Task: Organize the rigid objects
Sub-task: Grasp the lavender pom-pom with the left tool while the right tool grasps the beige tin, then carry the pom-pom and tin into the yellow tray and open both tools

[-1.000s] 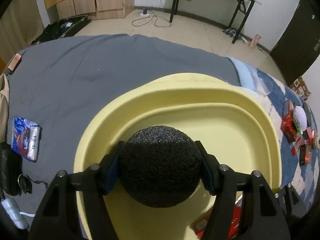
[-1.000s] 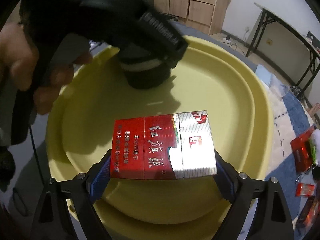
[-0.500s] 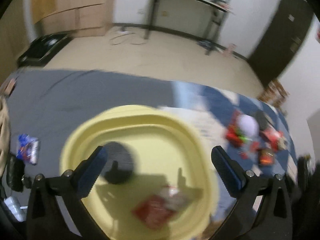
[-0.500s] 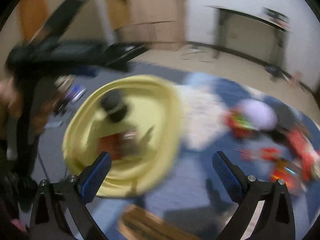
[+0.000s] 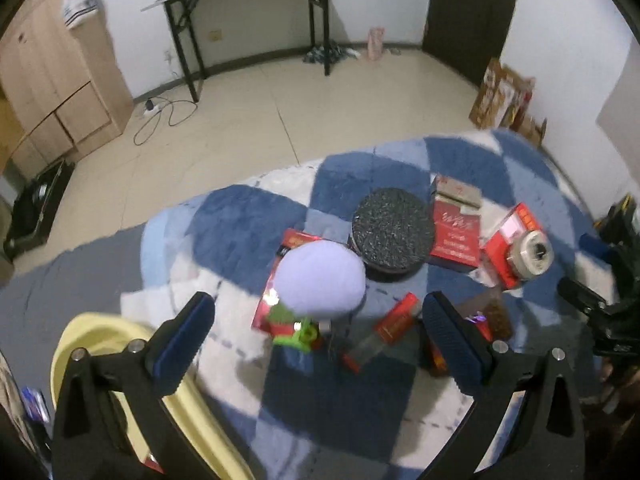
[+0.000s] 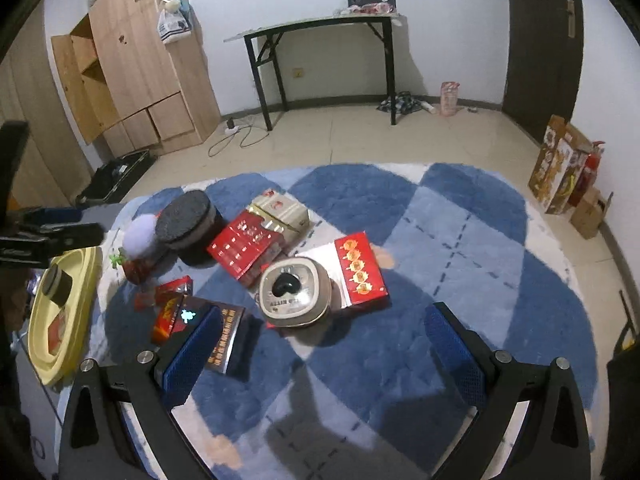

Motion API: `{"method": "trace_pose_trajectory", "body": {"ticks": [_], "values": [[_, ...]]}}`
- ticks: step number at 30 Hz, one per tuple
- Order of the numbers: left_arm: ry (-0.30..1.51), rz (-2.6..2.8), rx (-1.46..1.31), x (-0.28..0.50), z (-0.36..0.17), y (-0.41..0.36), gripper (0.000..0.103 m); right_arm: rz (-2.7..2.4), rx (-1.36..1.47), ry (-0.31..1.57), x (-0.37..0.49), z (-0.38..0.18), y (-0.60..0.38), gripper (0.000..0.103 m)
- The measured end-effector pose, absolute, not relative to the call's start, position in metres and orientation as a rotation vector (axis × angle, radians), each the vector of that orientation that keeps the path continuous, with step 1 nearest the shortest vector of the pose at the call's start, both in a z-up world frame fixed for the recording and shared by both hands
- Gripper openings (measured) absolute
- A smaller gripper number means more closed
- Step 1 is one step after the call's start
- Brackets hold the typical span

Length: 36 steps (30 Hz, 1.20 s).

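Observation:
Both grippers are open and empty above a blue checked rug. My left gripper (image 5: 320, 340) hovers over a lilac round pad (image 5: 320, 276), a black round sponge (image 5: 392, 232) and small red packs (image 5: 394, 322). My right gripper (image 6: 320, 348) is over a beige round tin (image 6: 295, 294), with red boxes (image 6: 362, 272) beside it. The yellow basin (image 6: 76, 320) sits at the left and holds a black sponge (image 6: 56, 282) and a red pack (image 6: 56, 326). Its rim also shows in the left wrist view (image 5: 96, 326).
A dark box (image 6: 224, 340) lies by my right gripper's left finger. A large red box (image 6: 248, 248) and a beige box (image 6: 280, 210) lie mid-rug. The left gripper shows at the left edge (image 6: 44, 236). Beyond the rug are bare floor, a black table (image 6: 320, 28) and a wooden cabinet (image 6: 136, 68).
Both grippers opened, leaving the black sponge and the red pack in the yellow basin. Both have swung right, away from the basin, to over the rug's scattered objects.

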<state>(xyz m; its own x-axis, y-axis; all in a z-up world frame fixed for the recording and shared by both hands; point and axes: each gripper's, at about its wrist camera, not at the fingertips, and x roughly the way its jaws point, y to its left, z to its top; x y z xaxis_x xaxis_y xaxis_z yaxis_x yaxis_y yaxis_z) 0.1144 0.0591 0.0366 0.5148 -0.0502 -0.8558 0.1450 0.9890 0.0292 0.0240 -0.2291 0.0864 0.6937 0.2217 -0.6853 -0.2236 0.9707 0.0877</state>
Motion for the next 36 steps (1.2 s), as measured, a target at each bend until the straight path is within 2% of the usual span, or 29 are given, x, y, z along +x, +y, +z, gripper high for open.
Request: {"method": "trace_pose_trajectory", "body": {"ticks": [5, 9, 10, 11, 13, 14, 15, 20, 30, 36], "values": [[1.088, -0.106, 0.149, 0.139, 0.001, 0.056, 0.103, 0.281, -0.021, 0.787, 0.046, 0.07, -0.225, 0.103], [1.058, -0.127, 0.132, 0.14, -0.008, 0.055, 0.102, 0.286, -0.053, 0.783, 0.067, 0.048, -0.22, 0.103], [1.05, -0.127, 0.146, 0.14, -0.009, 0.054, 0.102, 0.285, -0.065, 0.782, 0.072, 0.042, -0.219, 0.102], [1.041, -0.127, 0.156, 0.14, -0.01, 0.052, 0.099, 0.287, -0.076, 0.784, 0.077, 0.037, -0.218, 0.096], [1.043, -0.127, 0.152, 0.143, -0.012, 0.051, 0.085, 0.283, -0.087, 0.773, 0.08, 0.033, -0.215, 0.091], [1.05, -0.129, 0.141, 0.144, -0.014, 0.052, 0.068, 0.277, -0.092, 0.764, 0.08, 0.032, -0.213, 0.086], [1.057, -0.129, 0.127, 0.145, -0.015, 0.052, 0.062, 0.273, -0.098, 0.757, 0.08, 0.032, -0.212, 0.083], [1.027, -0.12, 0.084, 0.142, -0.011, 0.057, 0.06, 0.296, -0.108, 0.742, 0.081, 0.026, -0.211, 0.055], [0.941, -0.111, -0.013, 0.103, 0.052, 0.086, 0.06, 0.326, -0.009, 0.729, 0.071, 0.042, -0.223, 0.054], [0.916, -0.056, -0.035, 0.057, 0.08, 0.133, 0.06, 0.358, -0.038, 0.703, 0.05, 0.059, -0.214, 0.054]]}}
